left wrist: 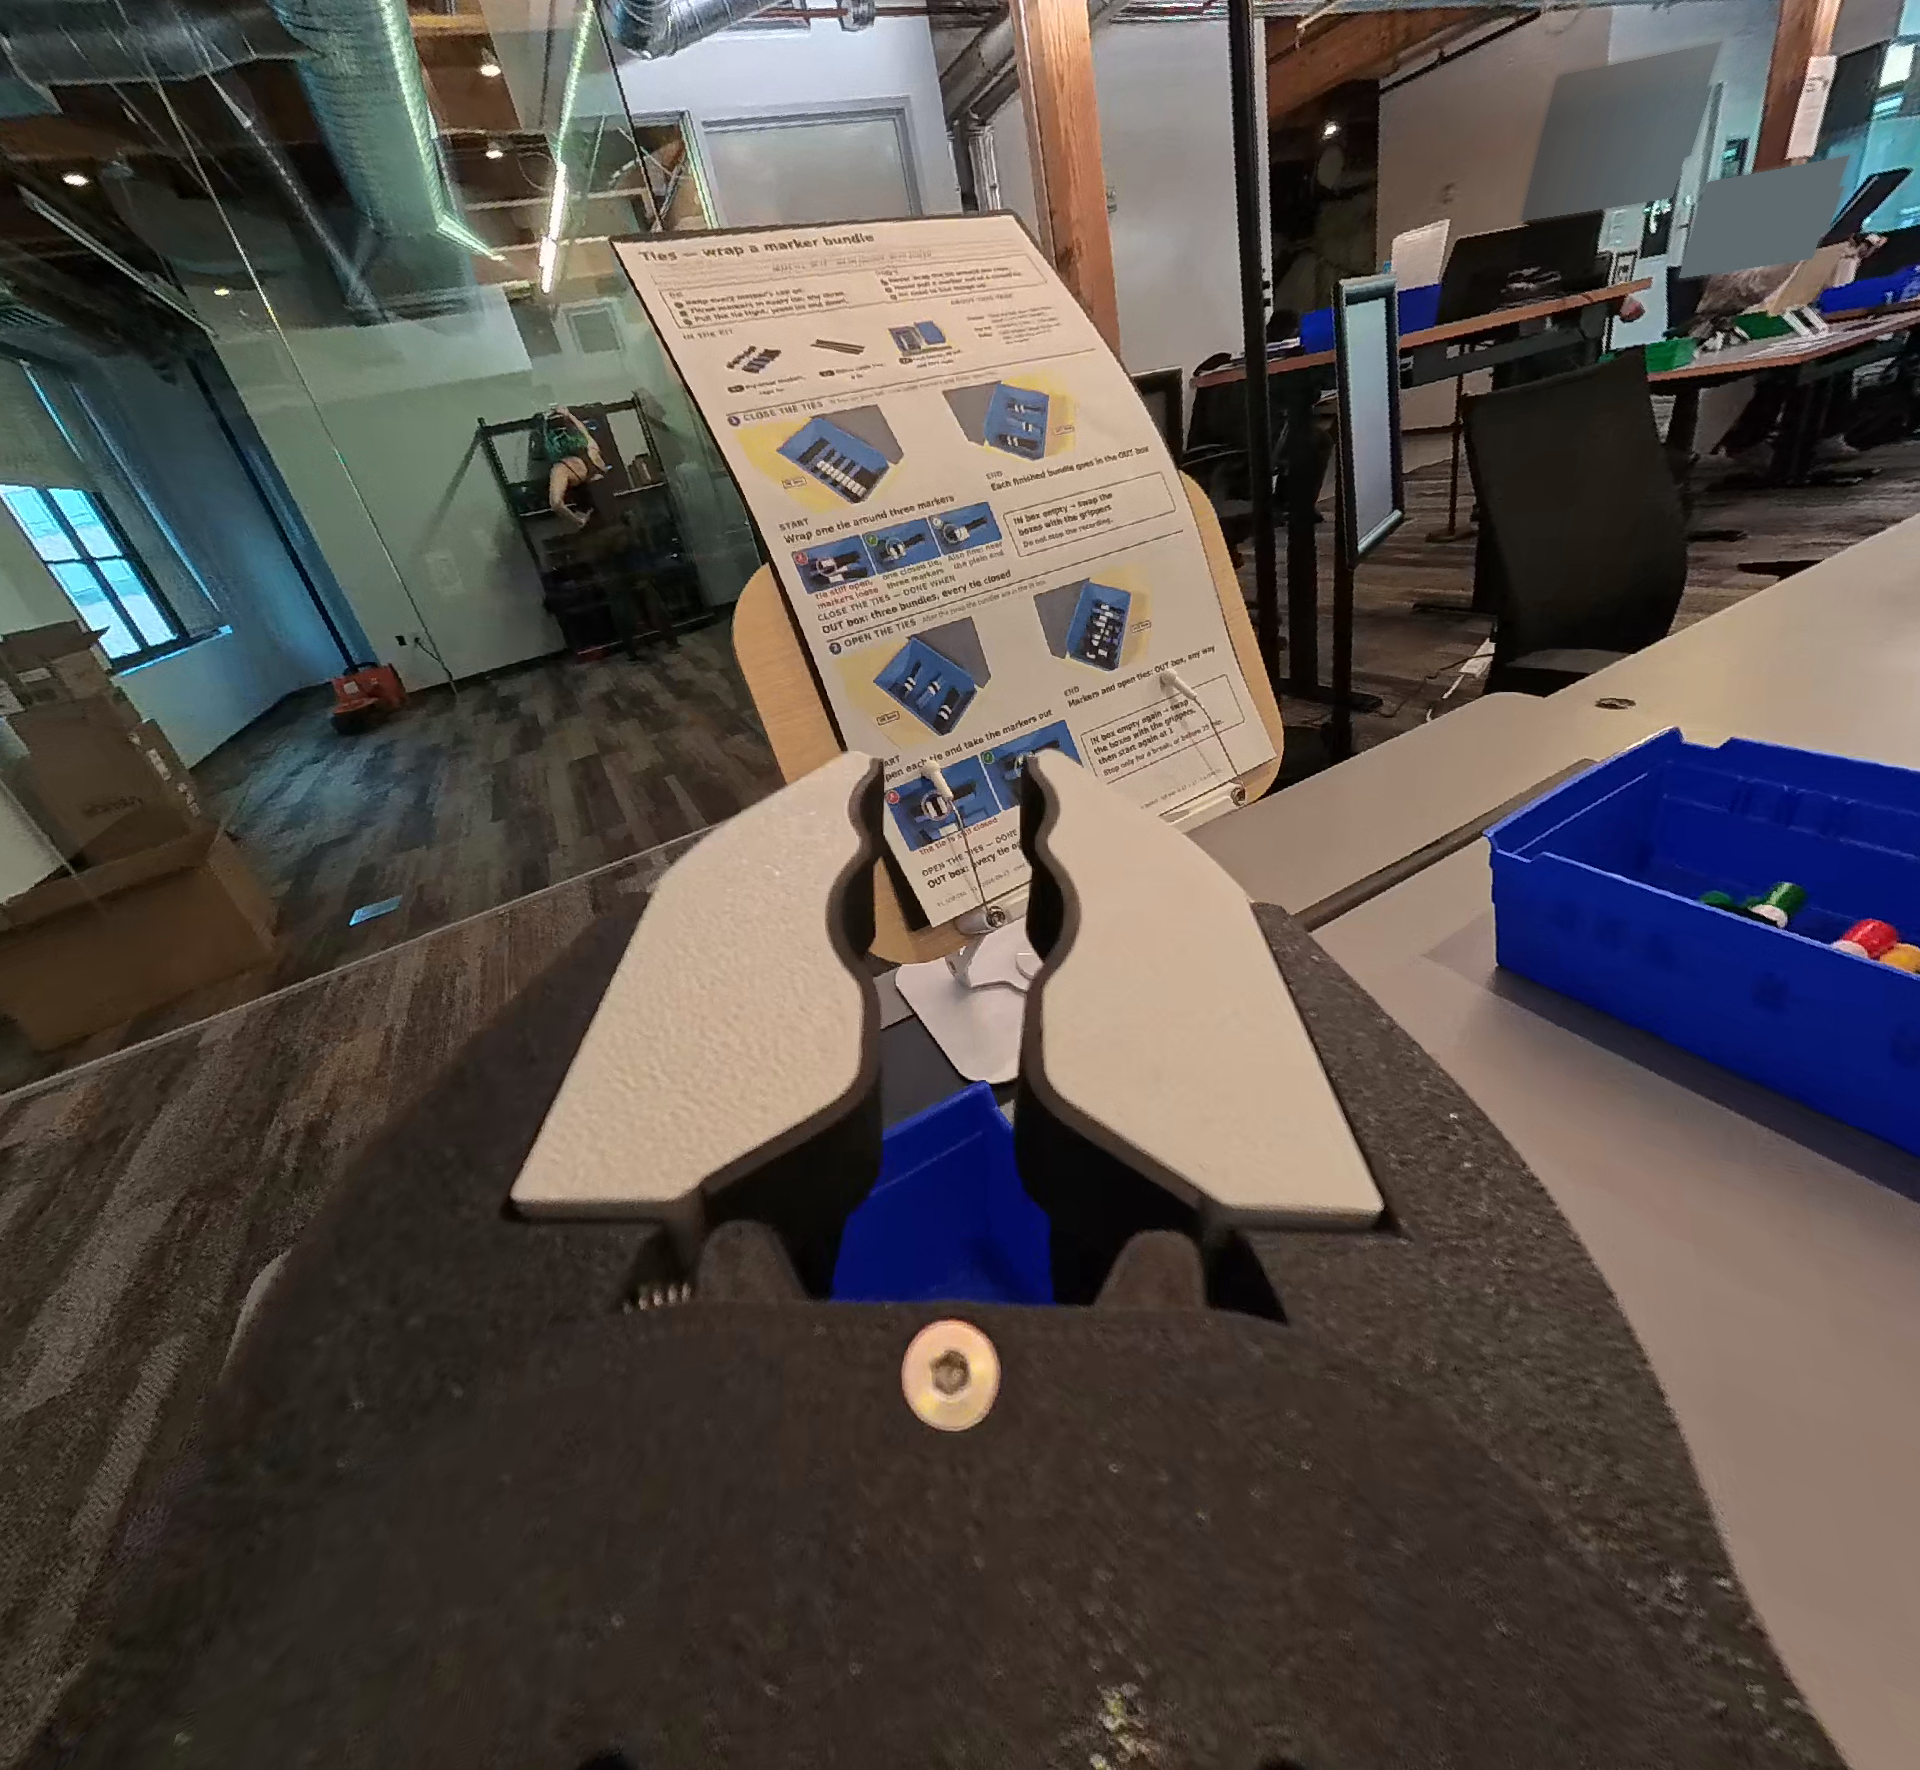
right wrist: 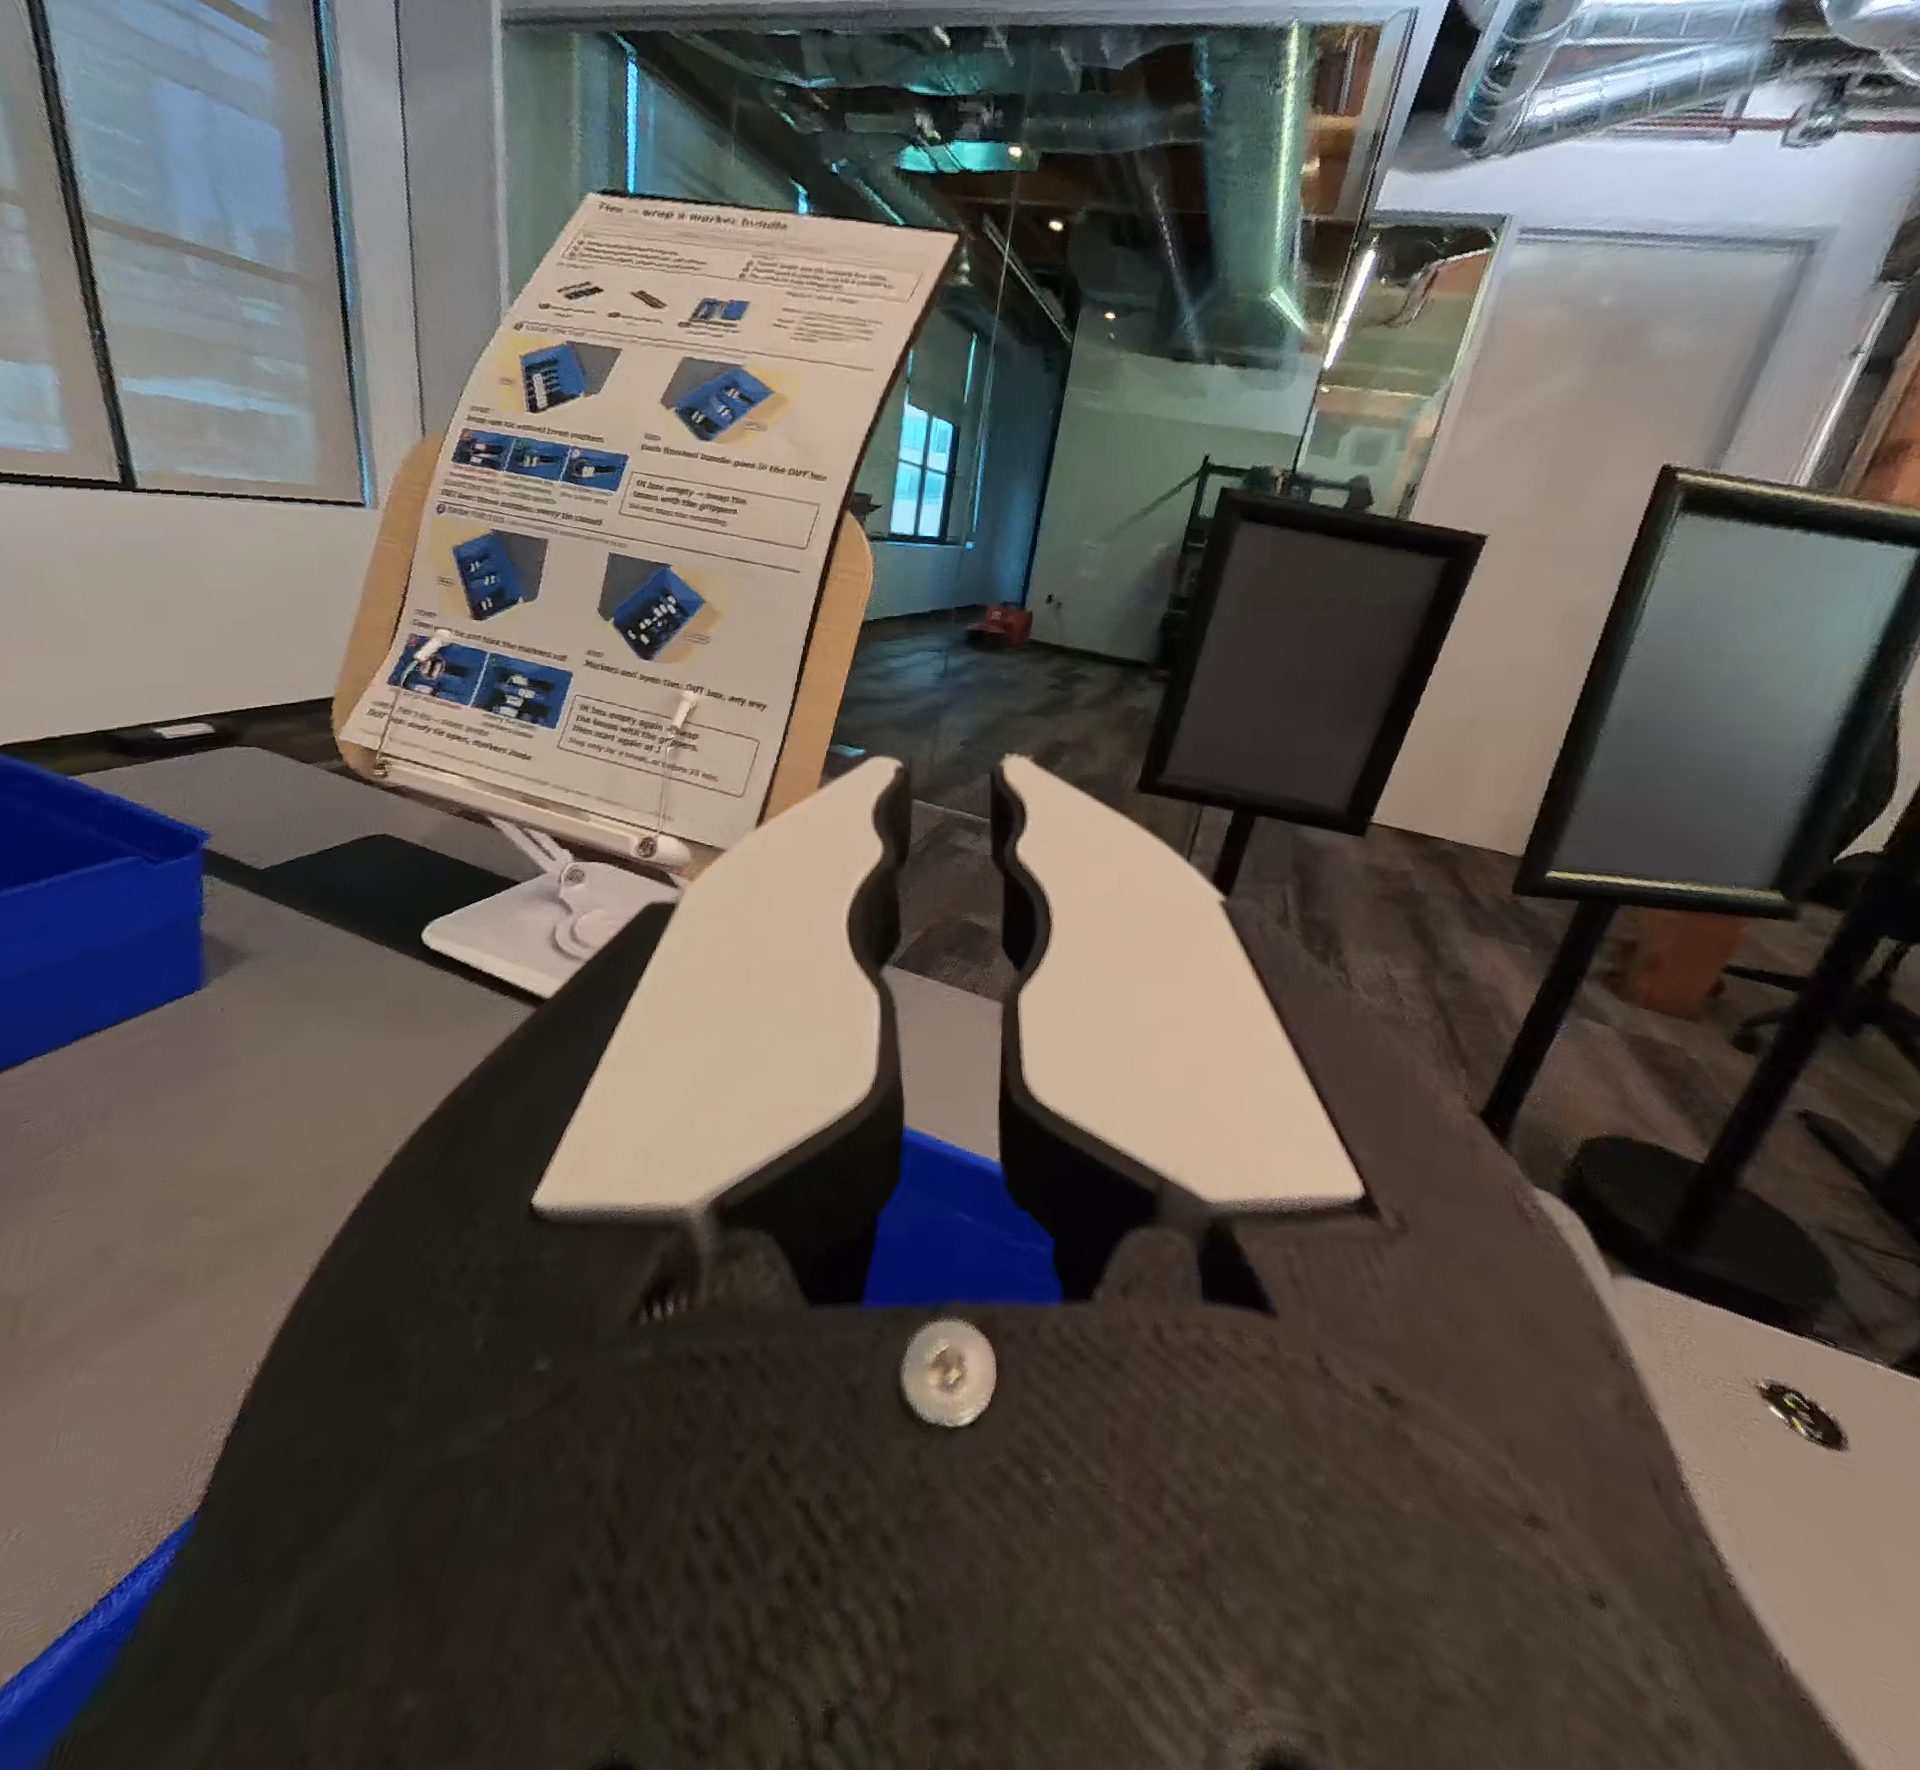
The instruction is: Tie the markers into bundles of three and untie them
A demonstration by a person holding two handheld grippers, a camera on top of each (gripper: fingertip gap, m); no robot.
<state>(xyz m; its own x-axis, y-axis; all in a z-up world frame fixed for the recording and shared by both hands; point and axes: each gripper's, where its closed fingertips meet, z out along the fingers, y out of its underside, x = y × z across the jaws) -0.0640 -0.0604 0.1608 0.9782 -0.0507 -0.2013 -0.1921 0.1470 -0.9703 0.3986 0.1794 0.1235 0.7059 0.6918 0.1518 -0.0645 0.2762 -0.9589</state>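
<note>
In the left wrist view, my left gripper [left wrist: 951,785] is open and empty, held above the table. A blue bin [left wrist: 935,1201] shows through the gap below its jaws. A second blue bin [left wrist: 1714,899] stands to the right, holding markers with a green cap [left wrist: 1783,897], a red cap [left wrist: 1870,936] and a yellow cap [left wrist: 1903,958]; the rest of its contents are hidden by its wall. In the right wrist view, my right gripper [right wrist: 948,785] is open and empty, with a blue bin [right wrist: 961,1221] showing below its jaws. Another blue bin [right wrist: 94,899] stands at the left. No ties are visible.
A printed instruction sheet on a tilted stand [left wrist: 935,515] stands at the back of the grey table [left wrist: 1558,1253]; it also shows in the right wrist view [right wrist: 665,494]. Two framed sign stands [right wrist: 1309,671] [right wrist: 1735,702] stand on the floor beyond the table's right edge. A glass wall lies behind.
</note>
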